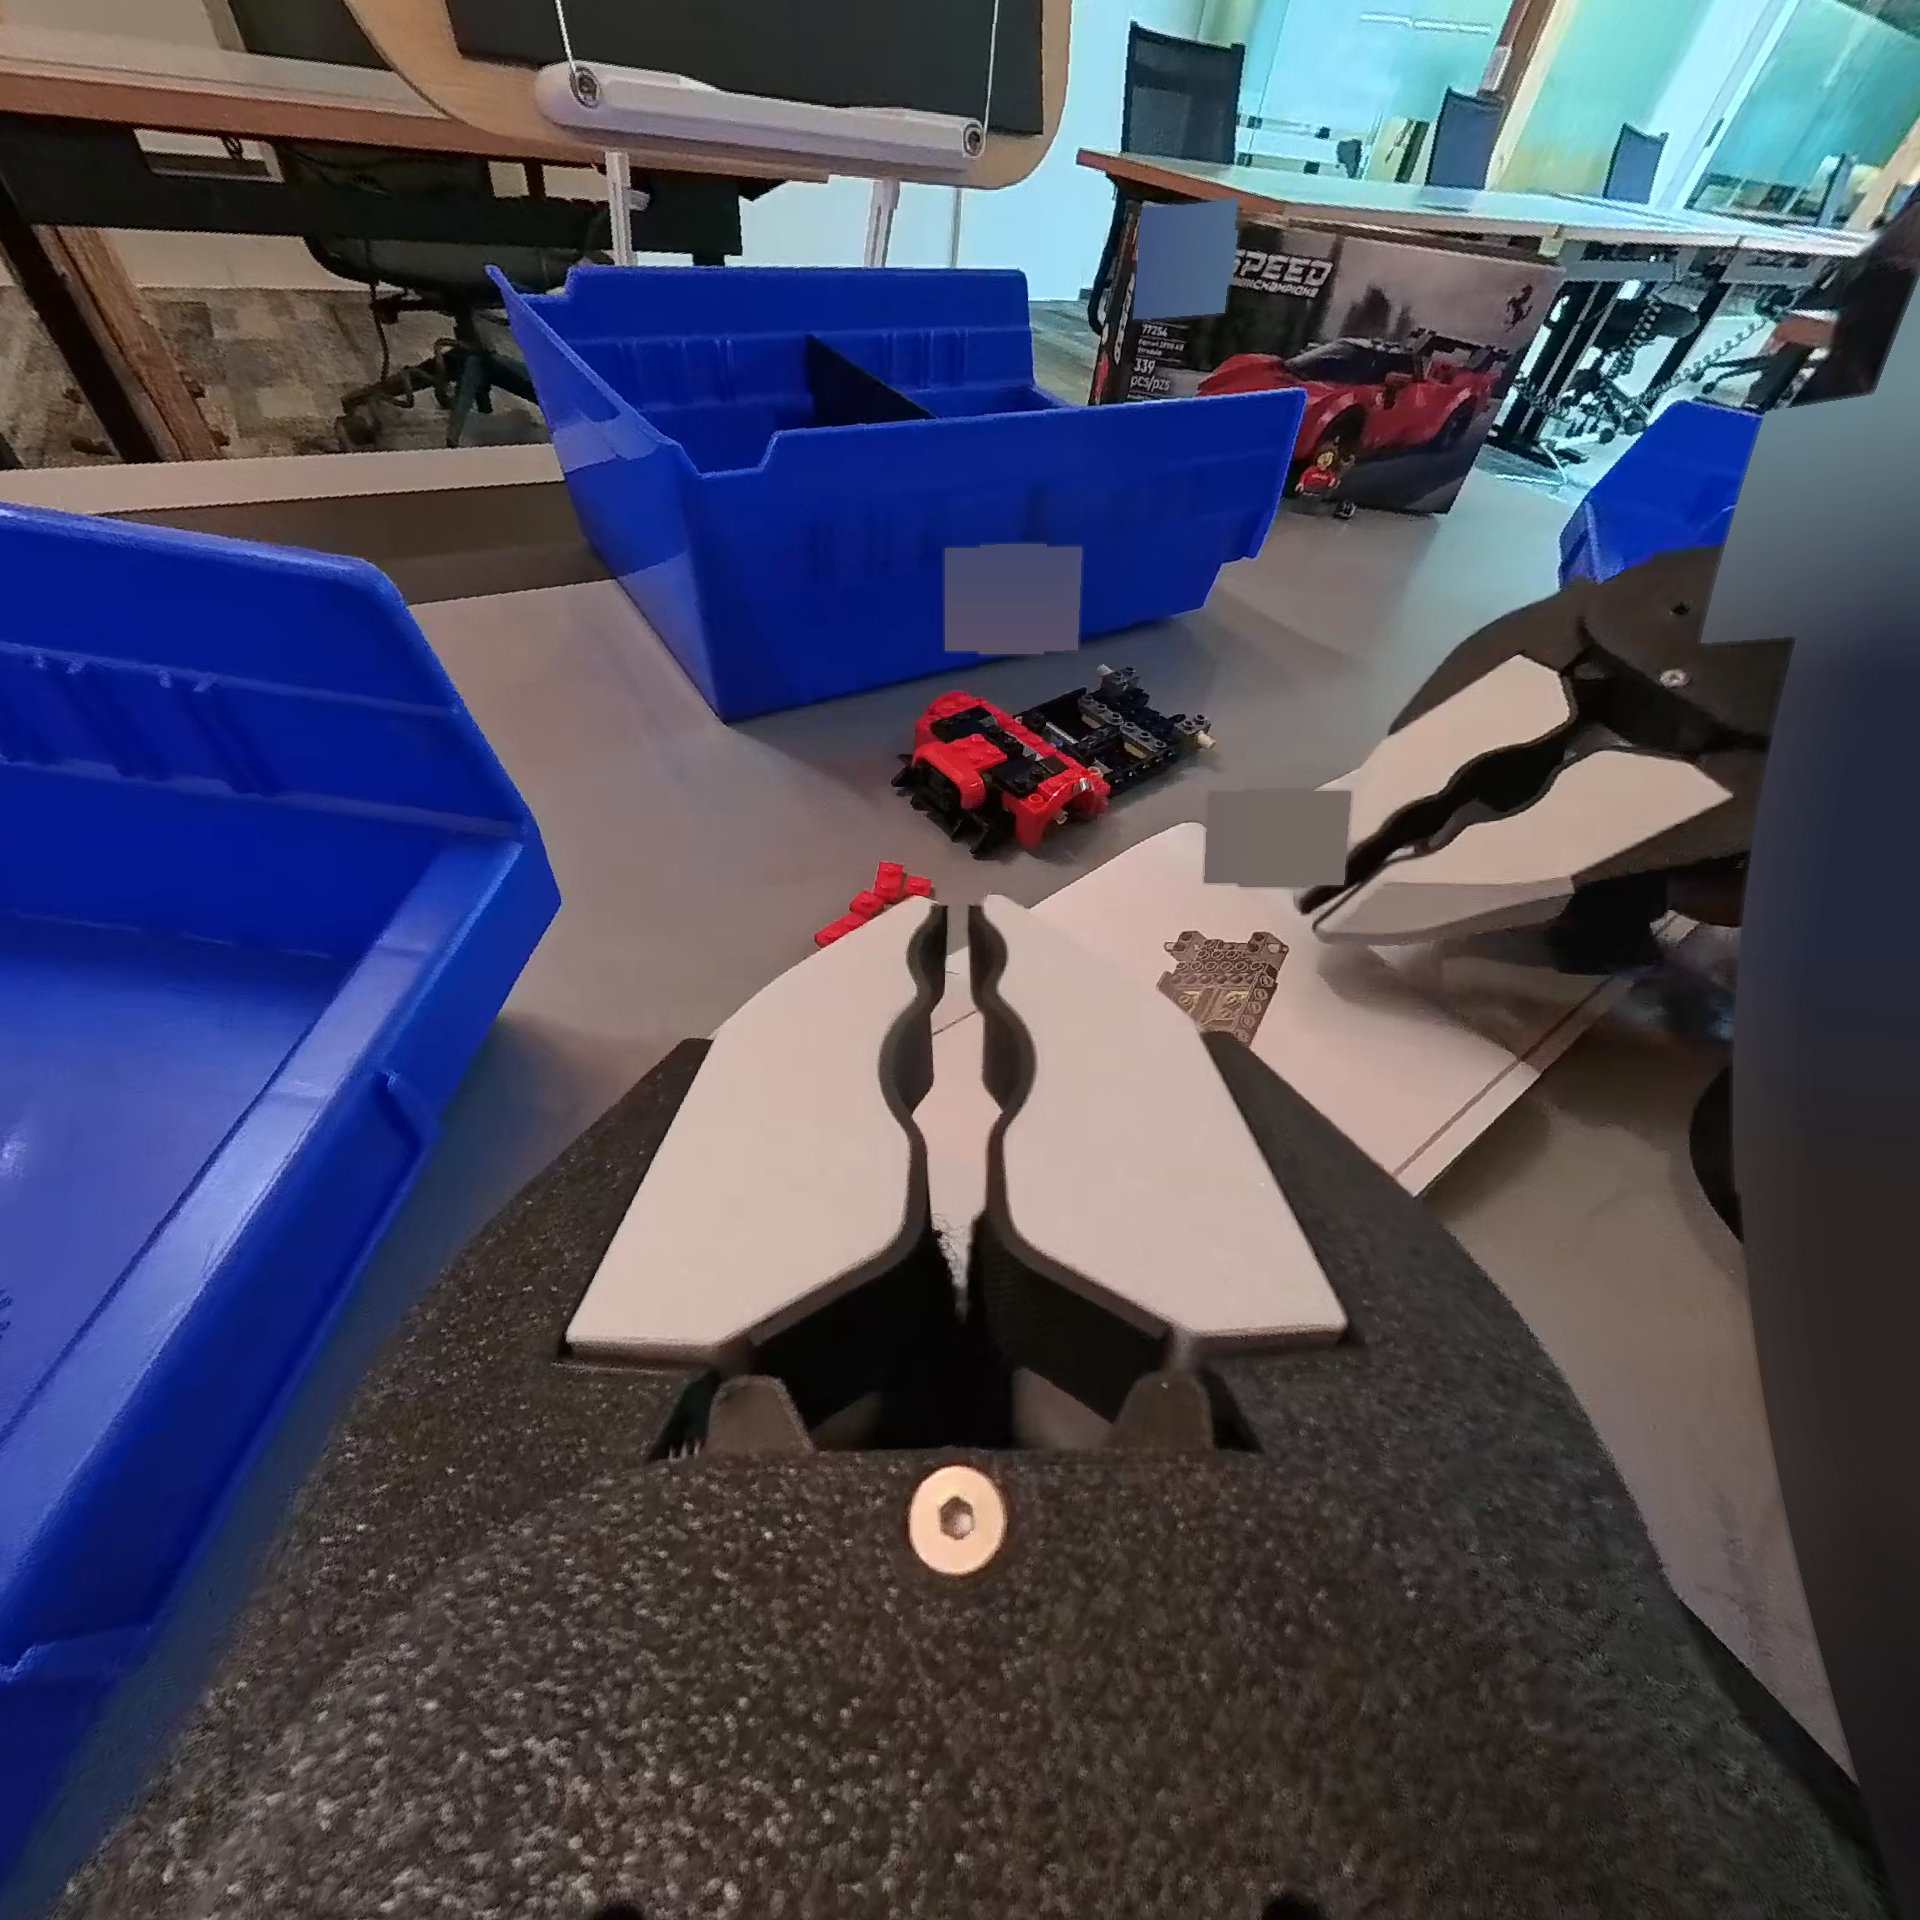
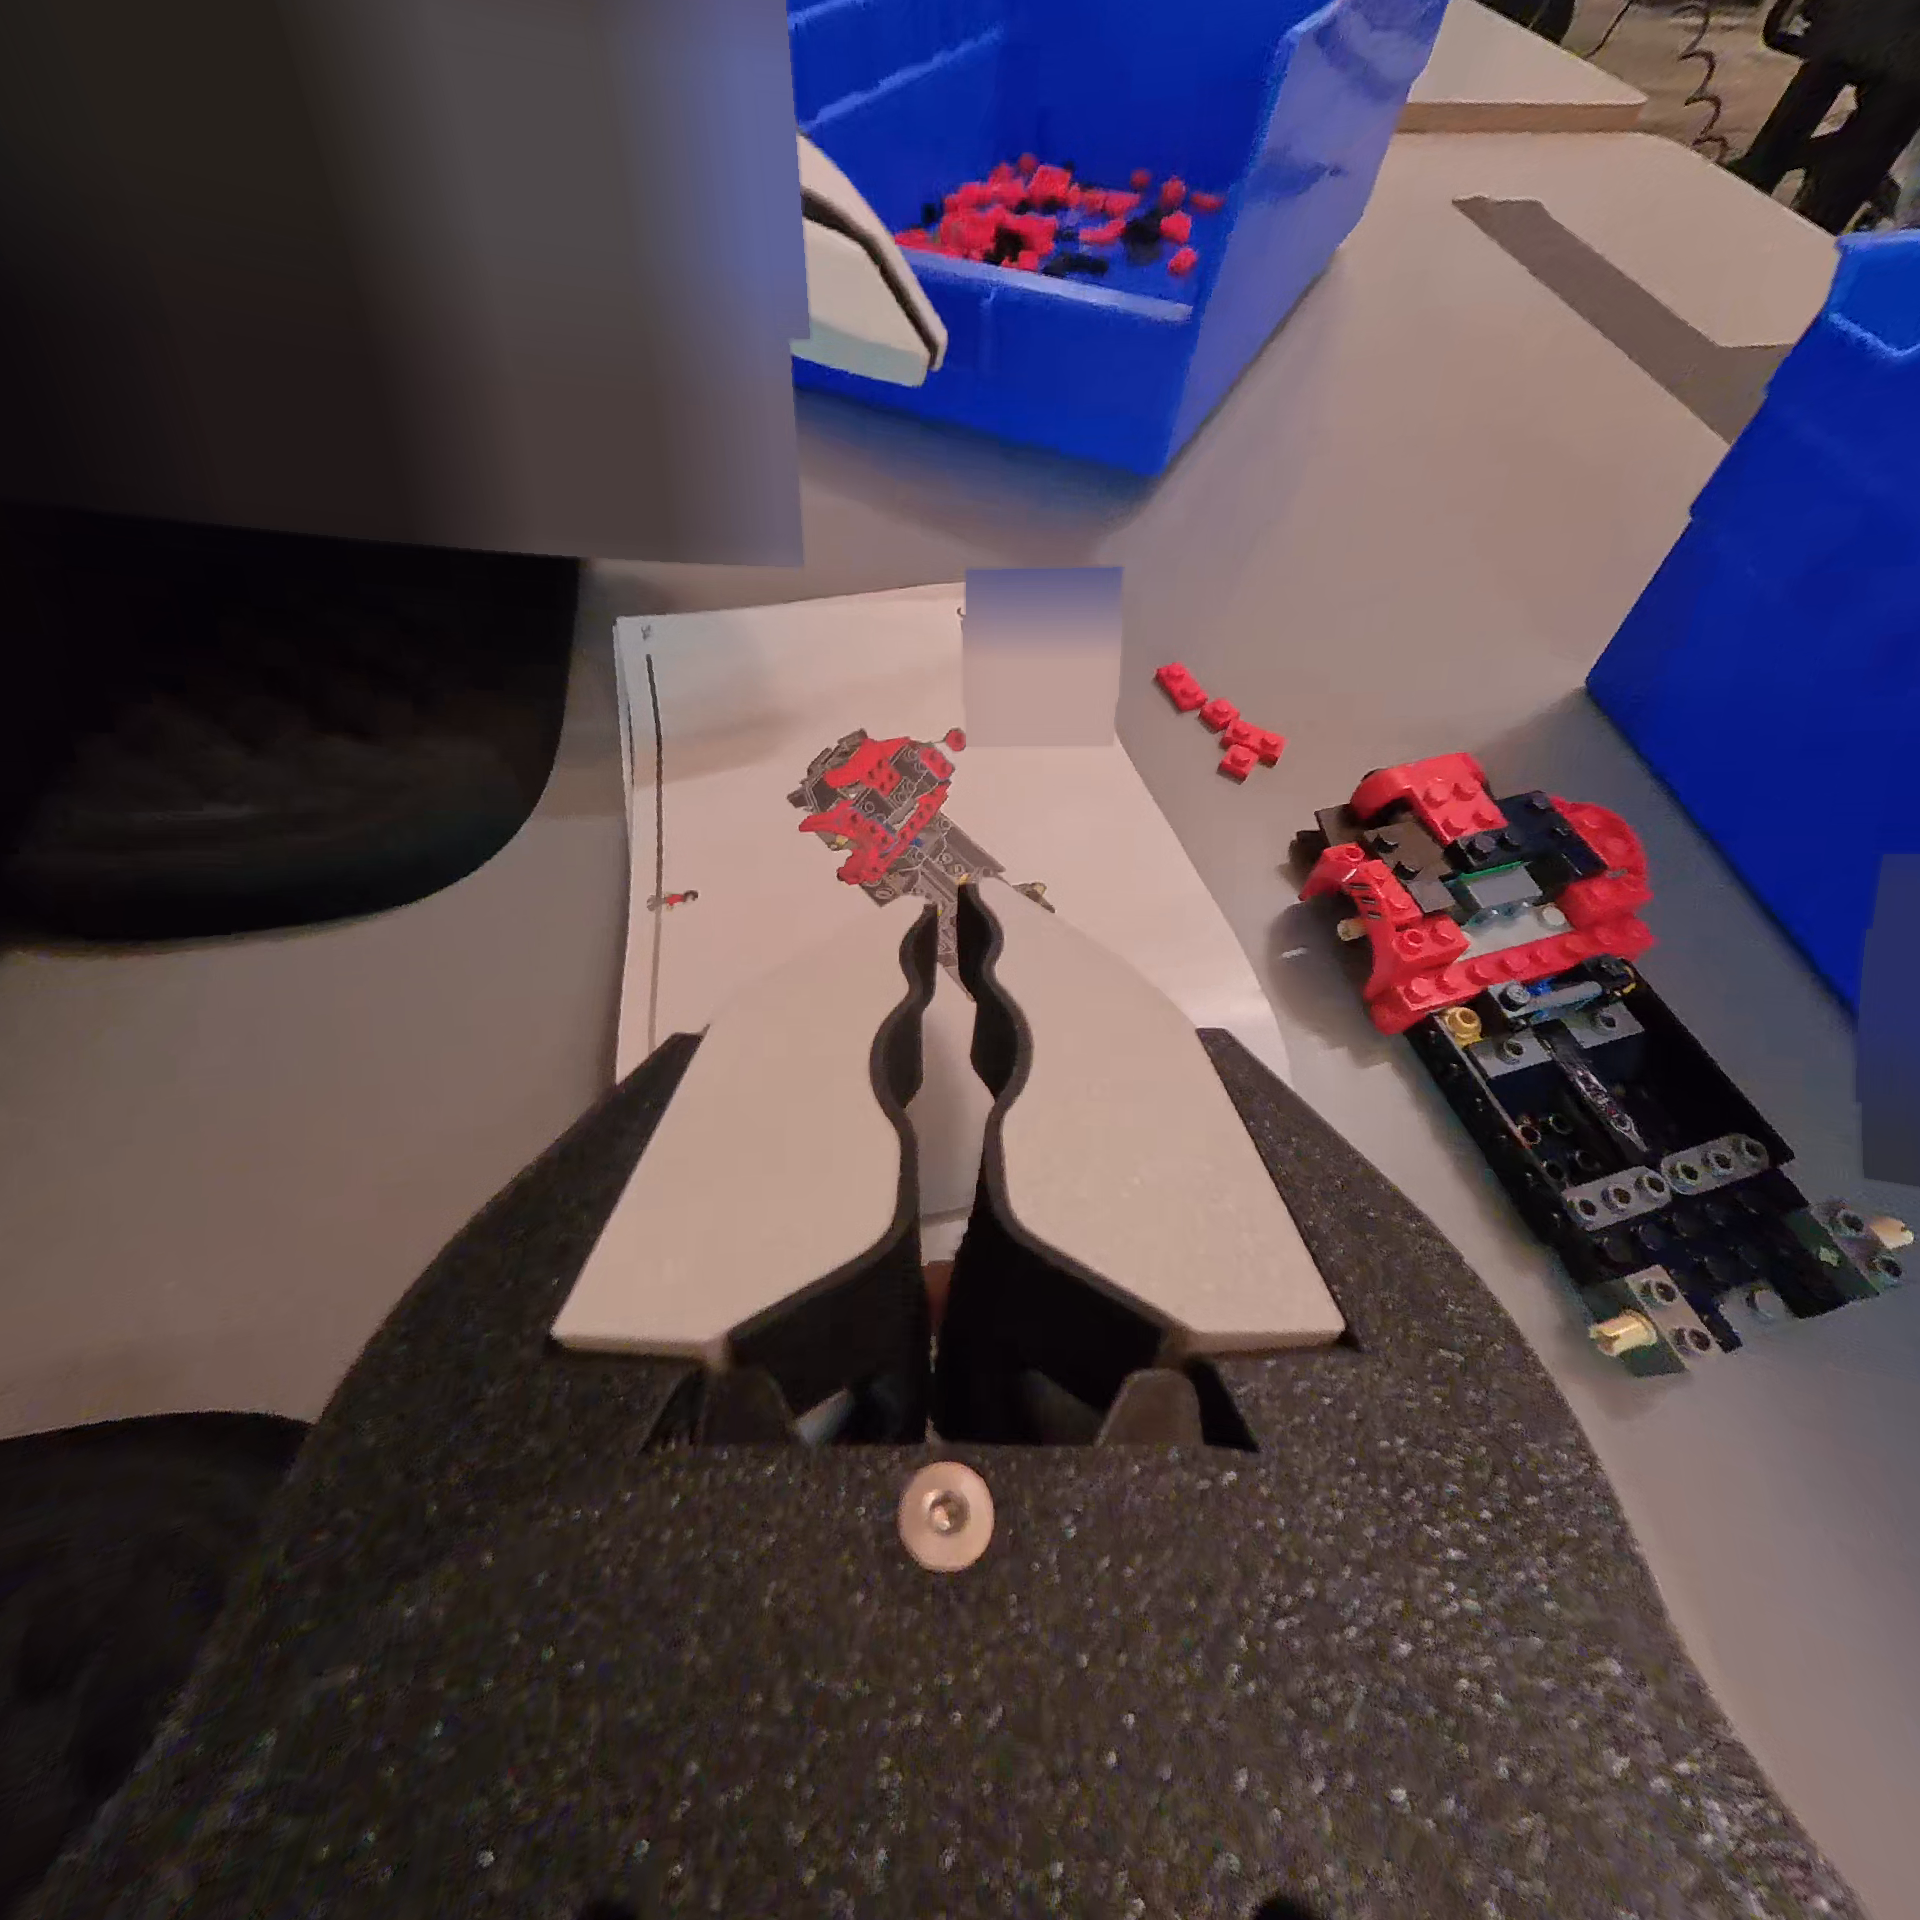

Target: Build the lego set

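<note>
Currently your left gripper (image 1: 957, 914) is nearly closed and empty, above loose red pieces (image 1: 878, 896). The half-built car (image 2: 1579, 1049) sits on the table (image 2: 1351, 540); your right gripper (image 2: 943, 902), likewise nearly closed and empty, hovers over the instruction sheet (image 2: 1039, 831). You seem between steps; next likely requires opening over a piece.

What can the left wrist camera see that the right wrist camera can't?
Only the left wrist view shows the set's box behind a blue bin. Only the right wrist view shows loose red and black pieces inside a bin. Both show the half-built car, the small red bricks, the instruction page and both grippers, left and right.
</note>
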A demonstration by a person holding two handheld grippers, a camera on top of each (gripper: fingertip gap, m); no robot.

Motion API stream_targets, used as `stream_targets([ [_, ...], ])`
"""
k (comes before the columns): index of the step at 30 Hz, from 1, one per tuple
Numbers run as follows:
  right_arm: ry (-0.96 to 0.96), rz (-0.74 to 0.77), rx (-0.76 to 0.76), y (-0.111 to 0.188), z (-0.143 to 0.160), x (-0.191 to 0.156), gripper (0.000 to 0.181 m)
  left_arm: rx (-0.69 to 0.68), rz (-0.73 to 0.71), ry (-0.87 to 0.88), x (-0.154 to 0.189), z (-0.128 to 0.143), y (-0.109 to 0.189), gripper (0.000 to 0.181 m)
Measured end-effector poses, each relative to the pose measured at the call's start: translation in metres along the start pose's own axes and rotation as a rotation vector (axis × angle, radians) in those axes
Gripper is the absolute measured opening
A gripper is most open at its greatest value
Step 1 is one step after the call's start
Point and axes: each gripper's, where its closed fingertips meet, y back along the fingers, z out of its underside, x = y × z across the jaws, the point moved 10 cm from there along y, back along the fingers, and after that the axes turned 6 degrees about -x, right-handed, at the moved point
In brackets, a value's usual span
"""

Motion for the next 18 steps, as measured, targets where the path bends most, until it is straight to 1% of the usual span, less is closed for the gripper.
stream_targets([
  [4, 0.006, 0.006, -0.012, -0.0012, 0.0000, -0.0007, 0.008, -0.007, 0.010, -0.006, 0.0005, -0.0001, -0.0008, 0.007],
  [11, -0.020, 0.021, -0.016, -0.0015, 0.0001, 0.0018, 0.022, -0.015, 0.013, -0.018, 0.0018, 0.0000, -0.0015, 0.010],
  [15, -0.030, 0.026, -0.024, -0.0023, 0.0002, 0.0027, 0.023, -0.018, 0.010, -0.016, 0.0016, 0.0003, -0.0017, 0.012],
  [18, -0.037, 0.025, -0.021, -0.0019, 0.0002, 0.0033, 0.023, -0.021, 0.001, -0.004, 0.0004, 0.0003, -0.0019, 0.017],
])
